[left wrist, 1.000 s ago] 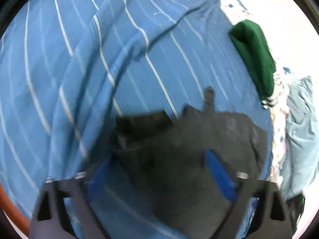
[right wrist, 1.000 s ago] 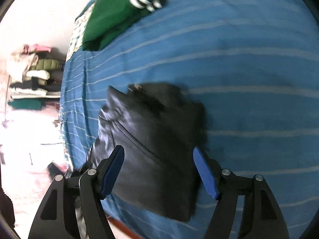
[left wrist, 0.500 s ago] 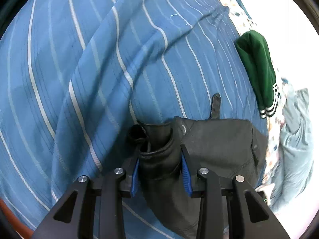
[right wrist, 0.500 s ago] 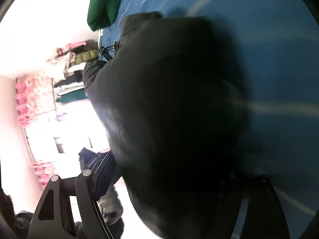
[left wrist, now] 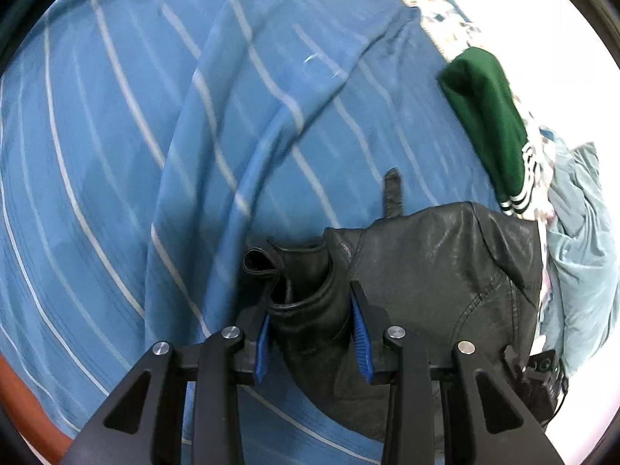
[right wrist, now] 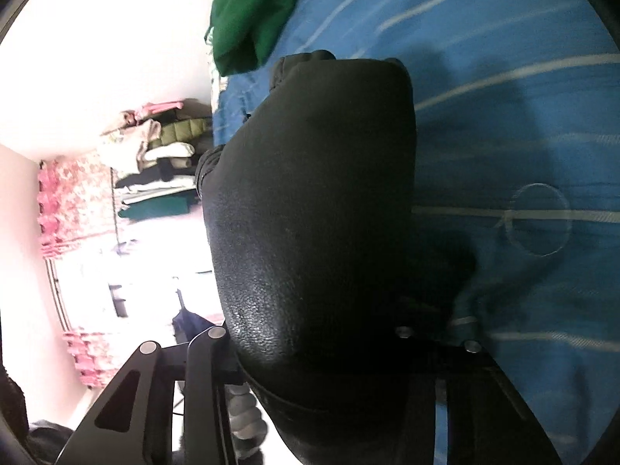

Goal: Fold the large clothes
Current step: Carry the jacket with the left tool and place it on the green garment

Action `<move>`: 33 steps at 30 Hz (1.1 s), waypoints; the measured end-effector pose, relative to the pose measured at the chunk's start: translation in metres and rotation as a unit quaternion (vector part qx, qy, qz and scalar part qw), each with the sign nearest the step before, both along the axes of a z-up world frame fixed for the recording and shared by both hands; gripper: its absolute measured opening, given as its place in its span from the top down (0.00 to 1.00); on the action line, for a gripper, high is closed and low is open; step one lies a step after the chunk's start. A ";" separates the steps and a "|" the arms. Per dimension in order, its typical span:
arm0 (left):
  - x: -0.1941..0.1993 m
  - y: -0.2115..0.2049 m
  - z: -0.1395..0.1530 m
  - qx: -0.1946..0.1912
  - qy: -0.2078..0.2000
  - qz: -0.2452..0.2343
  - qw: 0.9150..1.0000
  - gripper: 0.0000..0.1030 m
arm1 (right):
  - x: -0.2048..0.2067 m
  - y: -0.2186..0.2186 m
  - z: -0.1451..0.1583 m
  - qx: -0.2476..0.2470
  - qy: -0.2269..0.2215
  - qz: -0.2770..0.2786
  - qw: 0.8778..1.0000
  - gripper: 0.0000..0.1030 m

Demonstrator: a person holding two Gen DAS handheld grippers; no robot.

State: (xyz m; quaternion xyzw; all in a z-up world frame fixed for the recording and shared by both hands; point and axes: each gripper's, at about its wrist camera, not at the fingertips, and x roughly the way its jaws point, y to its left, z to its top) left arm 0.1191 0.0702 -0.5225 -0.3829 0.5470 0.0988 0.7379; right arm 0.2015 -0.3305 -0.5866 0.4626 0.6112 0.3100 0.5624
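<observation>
with the left gripper (left wrist: pixel 310 310) clamped on a rolled edge of the black jacket (left wrist: pixel 438 271) lying on the striped blue bedsheet (left wrist: pixel 155 155), and the right gripper (right wrist: pixel 321 352) buried under it so i cannot tell its grip, both should lift evenly so the fold lands flat.

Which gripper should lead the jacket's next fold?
Left, probably. The left gripper is clamped on the black leather jacket, its view open. The right gripper's view is mostly blocked by jacket.
</observation>
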 end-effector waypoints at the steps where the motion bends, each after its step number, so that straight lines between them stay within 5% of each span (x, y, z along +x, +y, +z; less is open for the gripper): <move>1: 0.001 0.003 0.005 -0.002 -0.004 -0.002 1.000 0.70 | 0.002 0.002 0.007 0.000 -0.002 -0.002 1.000 0.57; 12: 0.088 0.040 0.091 -0.012 -0.067 -0.070 0.995 0.70 | 0.073 0.050 0.104 0.014 -0.039 -0.042 0.998 0.58; 22: 0.257 0.048 0.199 0.009 -0.180 -0.075 0.981 0.70 | 0.253 0.081 0.203 0.066 -0.117 -0.042 0.990 0.58; 27: 0.350 0.031 0.190 0.027 -0.210 -0.069 0.975 0.70 | 0.371 0.084 0.178 0.103 -0.107 -0.029 0.988 0.58; 33: 0.429 0.002 0.088 0.034 -0.161 -0.082 0.983 0.70 | 0.472 0.070 0.053 0.080 -0.002 -0.023 0.997 0.58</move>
